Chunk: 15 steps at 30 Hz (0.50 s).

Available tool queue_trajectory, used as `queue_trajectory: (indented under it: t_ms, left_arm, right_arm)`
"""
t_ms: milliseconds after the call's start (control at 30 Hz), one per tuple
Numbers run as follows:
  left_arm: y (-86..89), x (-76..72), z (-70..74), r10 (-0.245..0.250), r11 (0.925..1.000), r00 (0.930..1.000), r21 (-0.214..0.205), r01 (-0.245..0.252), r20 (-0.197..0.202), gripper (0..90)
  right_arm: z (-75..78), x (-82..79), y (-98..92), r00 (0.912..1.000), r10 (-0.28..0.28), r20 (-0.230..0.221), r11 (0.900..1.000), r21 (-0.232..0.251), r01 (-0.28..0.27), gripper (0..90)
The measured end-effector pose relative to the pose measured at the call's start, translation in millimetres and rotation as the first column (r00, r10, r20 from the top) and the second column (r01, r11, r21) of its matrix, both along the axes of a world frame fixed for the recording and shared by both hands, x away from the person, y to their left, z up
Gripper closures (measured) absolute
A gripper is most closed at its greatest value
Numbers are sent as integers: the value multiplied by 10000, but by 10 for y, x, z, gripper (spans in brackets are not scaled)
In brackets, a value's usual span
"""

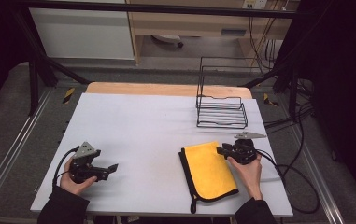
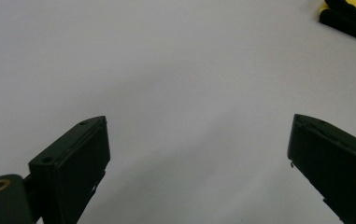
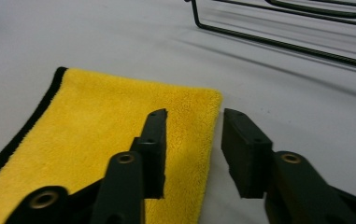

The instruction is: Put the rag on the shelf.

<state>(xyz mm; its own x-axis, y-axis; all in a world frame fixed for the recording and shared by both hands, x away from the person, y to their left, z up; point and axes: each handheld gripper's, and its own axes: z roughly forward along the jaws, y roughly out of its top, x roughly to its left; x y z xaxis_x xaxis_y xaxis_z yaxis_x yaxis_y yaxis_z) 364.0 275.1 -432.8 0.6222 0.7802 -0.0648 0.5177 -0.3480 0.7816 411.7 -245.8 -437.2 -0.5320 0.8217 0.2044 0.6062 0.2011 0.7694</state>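
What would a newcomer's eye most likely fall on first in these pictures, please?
Most likely the folded yellow cloth with black trim, bright against the pale table at its near right. The right gripper sits at the cloth's far right corner, its jaws parted astride the cloth's edge. Behind them a black wire rack stands at the far right, while the left gripper rests open at the near left.

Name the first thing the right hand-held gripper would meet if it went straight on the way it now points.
Probably the folded yellow cloth: the right hand-held gripper has its open jaws straddling the cloth's near edge, one over the cloth, one over the white table. Its height above the cloth is unclear.
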Motion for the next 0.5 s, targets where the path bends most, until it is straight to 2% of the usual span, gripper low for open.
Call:
queue_trajectory:
  t_ms: [233,400,500]
  left_arm:
    - [-261,60,86,-171,9998,9999,-48,170,-14,43]
    - [-536,118,153,-470,9989,9989,-50,470,-7,29]
    - [-712,168,186,-672,9975,9977,-235,671,-52,27]
  right_arm:
    - [10,-38,-36,9985,332,429,9994,93,-336,289]
    - [39,-75,-63,9977,526,428,9985,124,-532,138]
    - [55,-98,-81,9976,555,410,9982,204,-563,80]
